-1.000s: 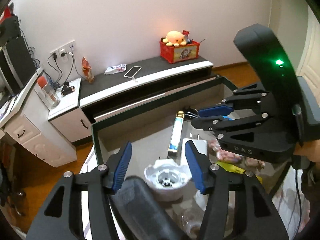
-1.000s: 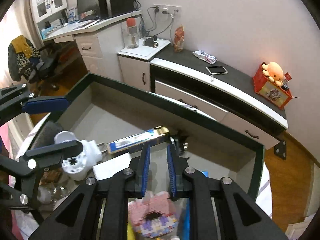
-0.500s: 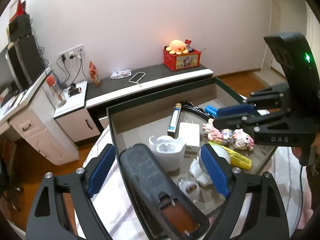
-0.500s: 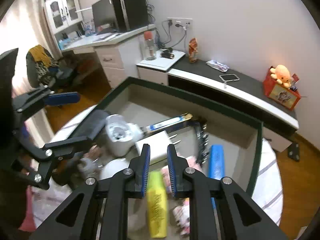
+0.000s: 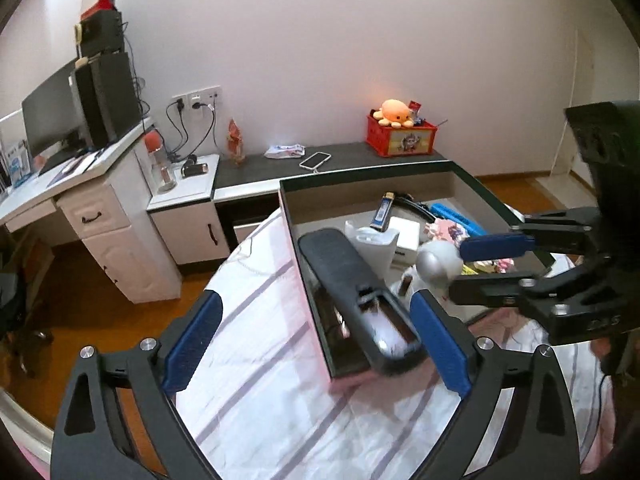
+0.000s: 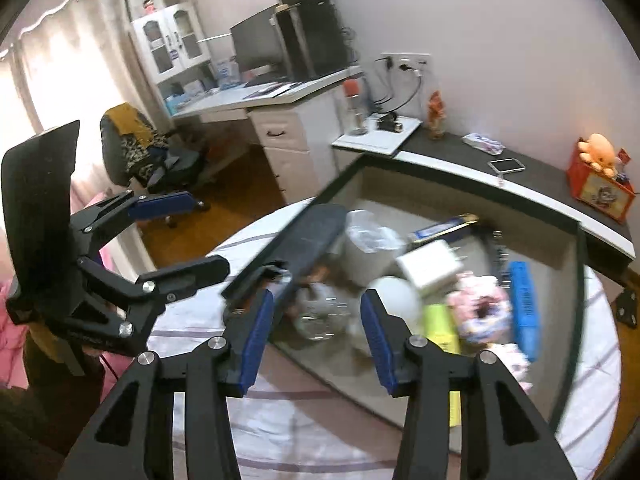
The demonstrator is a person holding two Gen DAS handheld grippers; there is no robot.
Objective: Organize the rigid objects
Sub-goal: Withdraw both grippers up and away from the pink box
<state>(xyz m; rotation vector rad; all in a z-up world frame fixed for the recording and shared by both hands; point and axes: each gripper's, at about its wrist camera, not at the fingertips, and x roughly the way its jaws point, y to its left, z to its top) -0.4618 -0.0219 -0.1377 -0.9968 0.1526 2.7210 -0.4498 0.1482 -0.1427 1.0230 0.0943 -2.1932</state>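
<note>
Blue pads (image 6: 256, 340) (white striped cloth (image 5: 256, 344))

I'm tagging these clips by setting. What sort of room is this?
Most likely a bedroom or home study: a desk with a computer monitor, an orange plush octopus on a low cabinet, and striped bedding under the storage box.

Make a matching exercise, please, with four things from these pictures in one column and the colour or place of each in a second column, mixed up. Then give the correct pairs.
Things:
1. plush octopus
2. phone
3. long dark remote
4. flat bar

Colour or place:
A. lies over the left rim of the box
B. blue, inside the box near its right wall
C. orange, on top of the red crate
D. lies flat on the dark low counter

Pairs: 1-C, 2-D, 3-A, 4-B
</note>
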